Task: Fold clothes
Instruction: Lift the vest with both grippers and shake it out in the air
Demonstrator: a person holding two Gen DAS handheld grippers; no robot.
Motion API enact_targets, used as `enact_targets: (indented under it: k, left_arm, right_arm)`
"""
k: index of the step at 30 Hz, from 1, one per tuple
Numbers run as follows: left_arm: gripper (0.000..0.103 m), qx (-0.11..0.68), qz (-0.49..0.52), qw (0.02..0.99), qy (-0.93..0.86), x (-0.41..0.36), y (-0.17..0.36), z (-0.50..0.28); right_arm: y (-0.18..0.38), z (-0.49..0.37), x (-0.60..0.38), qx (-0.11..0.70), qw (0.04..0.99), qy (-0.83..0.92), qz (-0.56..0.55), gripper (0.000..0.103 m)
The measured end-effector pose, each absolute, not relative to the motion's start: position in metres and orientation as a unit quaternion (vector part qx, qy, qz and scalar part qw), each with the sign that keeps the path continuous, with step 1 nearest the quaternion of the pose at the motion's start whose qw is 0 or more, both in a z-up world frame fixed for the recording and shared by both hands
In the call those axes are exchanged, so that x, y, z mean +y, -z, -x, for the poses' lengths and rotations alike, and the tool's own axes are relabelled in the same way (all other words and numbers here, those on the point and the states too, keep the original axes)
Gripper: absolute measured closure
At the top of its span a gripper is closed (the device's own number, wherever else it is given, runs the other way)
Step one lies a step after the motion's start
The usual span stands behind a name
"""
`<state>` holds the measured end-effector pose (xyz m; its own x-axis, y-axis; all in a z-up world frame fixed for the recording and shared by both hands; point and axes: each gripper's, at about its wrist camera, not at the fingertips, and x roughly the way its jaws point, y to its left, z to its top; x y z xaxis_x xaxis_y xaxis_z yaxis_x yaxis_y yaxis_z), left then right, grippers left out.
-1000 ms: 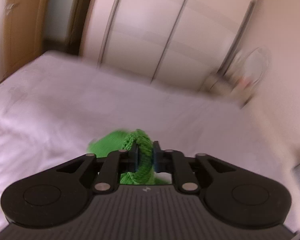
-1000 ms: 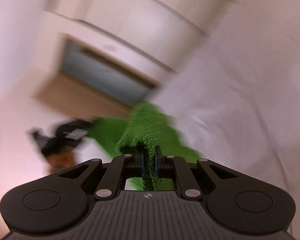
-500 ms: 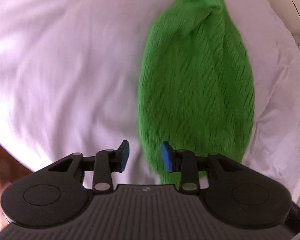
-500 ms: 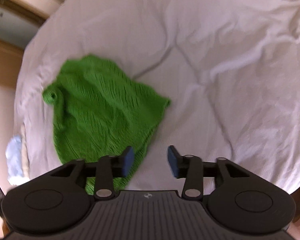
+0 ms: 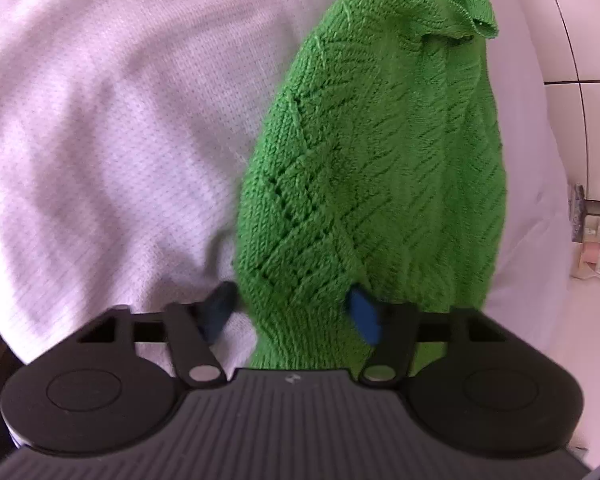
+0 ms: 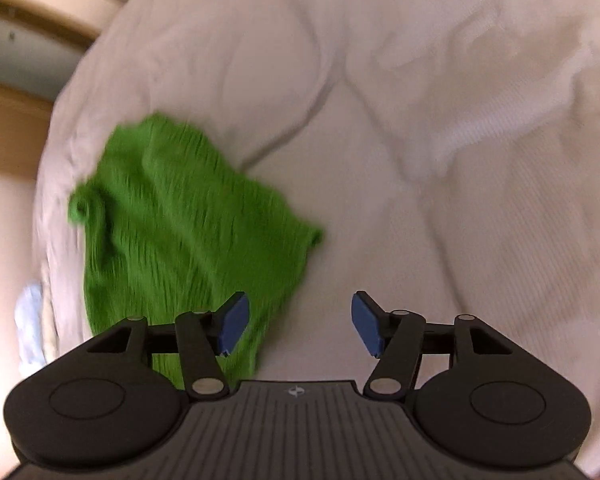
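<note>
The left gripper hovers low over the near end of the green knitted garment, its blue-padded fingers spread wide apart with the narrow hem of the knit lying between them, not pinched. The garment lies on the white bed sheet, stretched away from this gripper in a long, loosely bunched shape, and its far end curls up into a small peak near the bed's edge. Judging by this, the folding has hardly begun: the garment is laid out but neither flattened nor doubled over, and every fold is still to be made. In the right wrist view the same garment lies rumpled toward the left of the bed sheet, close to the bed's edge, with one corner jutting out to the right. The right gripper is held above the bed beside that corner, pointing down and forward, with its fingers wide open and holding nothing; the left finger overlaps the garment's near edge in the view.
</note>
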<state>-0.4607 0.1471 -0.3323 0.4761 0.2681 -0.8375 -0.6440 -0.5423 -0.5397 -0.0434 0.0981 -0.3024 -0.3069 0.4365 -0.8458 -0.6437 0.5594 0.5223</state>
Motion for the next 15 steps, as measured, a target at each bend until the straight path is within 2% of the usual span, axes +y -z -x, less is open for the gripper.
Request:
enact_targets:
  k: [3, 6, 9, 10, 11, 12, 15]
  left_arm:
    - [0.061, 0.118, 0.721, 0.469, -0.497, 0.145, 0.336, 0.457]
    - [0.053, 0.101, 0.727, 0.465, -0.495, 0.144, 0.342, 0.457]
    - [0.054, 0.116, 0.720, 0.467, -0.499, 0.149, 0.342, 0.450]
    - [0.075, 0.131, 0.714, 0.473, -0.500, 0.153, 0.340, 0.446]
    - [0.091, 0.145, 0.702, 0.486, -0.500, 0.157, 0.332, 0.445]
    - [0.092, 0.150, 0.685, 0.506, -0.502, 0.159, 0.319, 0.446]
    - [0.092, 0.144, 0.627, 0.571, -0.510, 0.163, 0.266, 0.462]
  right_arm:
    - [0.321, 0.034, 0.108, 0.665, 0.580, -0.467, 0.062, 0.043]
    - [0.340, 0.024, 0.117, 0.667, 0.577, -0.470, 0.046, 0.042]
    - [0.354, 0.027, 0.128, 0.659, 0.567, -0.491, 0.056, 0.041]
    - [0.356, 0.031, 0.132, 0.654, 0.563, -0.502, 0.065, 0.051]
    - [0.354, 0.034, 0.134, 0.657, 0.552, -0.509, 0.070, 0.088]
    - [0.353, 0.037, 0.137, 0.659, 0.542, -0.516, 0.075, 0.094]
    - [0.324, 0.037, 0.133, 0.645, 0.538, -0.538, 0.079, 0.095]
